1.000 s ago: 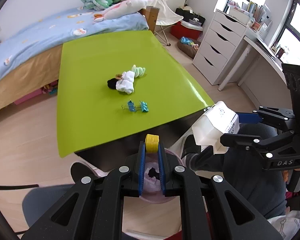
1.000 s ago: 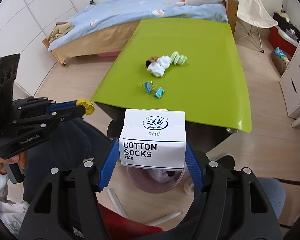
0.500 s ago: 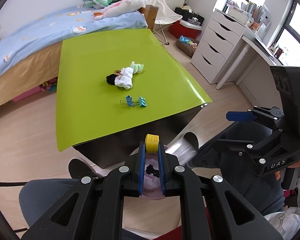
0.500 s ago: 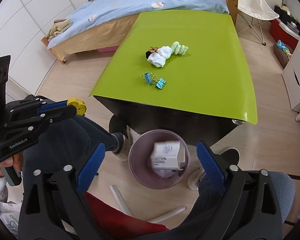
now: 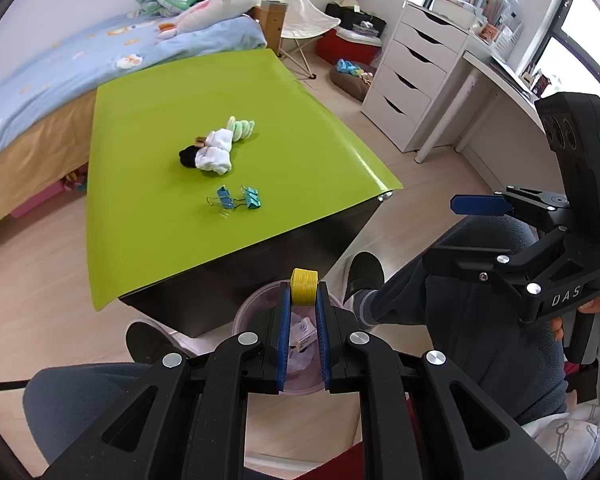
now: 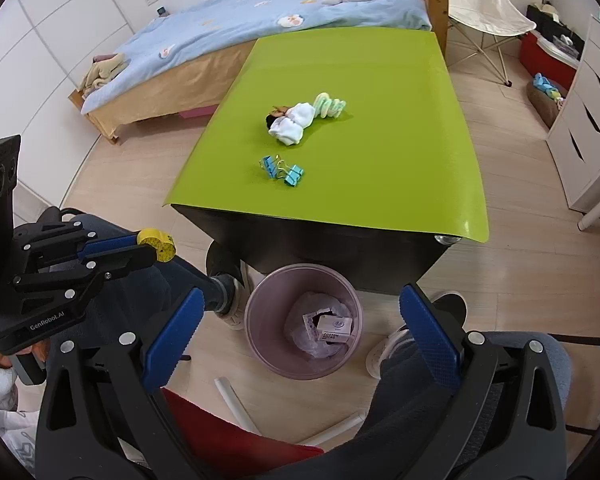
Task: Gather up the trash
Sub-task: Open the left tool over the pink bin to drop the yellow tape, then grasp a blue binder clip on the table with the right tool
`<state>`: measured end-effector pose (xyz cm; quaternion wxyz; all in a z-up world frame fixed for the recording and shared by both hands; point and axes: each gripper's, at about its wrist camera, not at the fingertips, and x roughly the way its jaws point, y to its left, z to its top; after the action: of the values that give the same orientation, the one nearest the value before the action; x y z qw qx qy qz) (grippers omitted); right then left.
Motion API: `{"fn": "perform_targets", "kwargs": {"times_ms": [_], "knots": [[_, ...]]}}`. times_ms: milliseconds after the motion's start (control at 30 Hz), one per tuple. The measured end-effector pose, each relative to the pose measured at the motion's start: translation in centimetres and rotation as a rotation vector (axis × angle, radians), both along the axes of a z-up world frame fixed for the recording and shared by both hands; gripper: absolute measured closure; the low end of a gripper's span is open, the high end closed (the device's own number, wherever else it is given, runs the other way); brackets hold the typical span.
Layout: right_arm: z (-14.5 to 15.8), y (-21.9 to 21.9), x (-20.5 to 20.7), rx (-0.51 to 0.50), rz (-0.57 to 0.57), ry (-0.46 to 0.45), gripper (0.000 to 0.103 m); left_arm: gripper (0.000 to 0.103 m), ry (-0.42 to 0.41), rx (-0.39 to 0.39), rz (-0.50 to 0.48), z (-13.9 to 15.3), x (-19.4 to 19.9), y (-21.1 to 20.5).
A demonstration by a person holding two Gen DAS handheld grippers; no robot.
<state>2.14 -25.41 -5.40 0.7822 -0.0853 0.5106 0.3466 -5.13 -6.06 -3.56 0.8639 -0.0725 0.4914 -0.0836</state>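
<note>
Closest to you, your right gripper [image 6: 300, 328] is hanging over the trash bin [image 6: 260, 304] with its blue fingers [image 6: 172, 332] spread about as wide as they go and opening a touch more, nothing between them. Straight down past them, the white sock box [image 6: 335, 326] is lying inside the bin on top of the crumpled bag liner, so that piece of trash is in.

Your left gripper [image 5: 304, 292] is pinched down tight on a small yellow roll of tape [image 5: 304, 287], right at the fingertips. From its own camera the roll sits over the near rim of the bin; from the right camera you can see it off to the left side, above your knee, not over the bin opening.

The bin stands on the wood floor just in front of the black end of the table [image 6: 380, 184], between your feet.

Up on the green tabletop, two blue binder clips [image 6: 282, 170] lie touching each other near the front. A bit further back is a bundle of rolled socks [image 6: 294, 120]: white, with something dark tucked against one end and a pale green striped pair [image 6: 330, 104] at the other.

Beyond the table is the bed [image 6: 240, 24] with a blue cover and a plush toy.
</note>
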Motion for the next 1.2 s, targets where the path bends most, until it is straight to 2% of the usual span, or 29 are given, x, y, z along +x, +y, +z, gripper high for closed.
{"fn": "perform_targets", "kwargs": {"times_ms": [100,167,233,300,333,367,400,500,600,1200], "knots": [[0.1,-0.4,0.2,0.006,-0.011,0.0,0.006,0.09,0.002,-0.002,-0.017,0.0,0.2,-0.4],[0.2,-0.6,0.3,0.009,-0.016,-0.001,0.006,0.086,0.0,-0.012,-0.022,0.0,0.3,-0.5],[0.3,-0.8,0.4,0.012,-0.019,0.001,0.006,0.069,0.005,-0.005,-0.015,-0.2,0.4,-0.4],[0.3,-0.8,0.5,0.014,-0.021,0.001,0.006,0.043,0.001,-0.009,-0.005,-0.4,0.5,-0.1],[0.3,-0.8,0.5,0.015,-0.02,0.002,0.006,0.036,0.002,-0.01,0.002,-0.4,0.5,-0.1],[0.3,-0.8,0.5,0.016,-0.02,0.003,0.006,0.025,0.001,-0.01,0.012,-0.5,0.4,0.1],[0.3,-0.8,0.5,0.017,-0.019,0.004,0.006,0.017,-0.003,-0.014,0.02,-0.5,0.4,0.2],[0.3,-0.6,0.5,0.019,-0.014,0.007,0.006,0.01,-0.009,-0.005,0.043,-0.5,0.4,0.6],[0.2,-0.5,0.5,0.028,-0.009,0.011,0.006,0.008,-0.012,-0.005,0.063,-0.5,0.3,1.2],[-0.4,1.2,1.4,0.038,0.047,0.025,0.005,0.008,-0.012,0.002,0.125,-0.6,0.6,3.1]]}}
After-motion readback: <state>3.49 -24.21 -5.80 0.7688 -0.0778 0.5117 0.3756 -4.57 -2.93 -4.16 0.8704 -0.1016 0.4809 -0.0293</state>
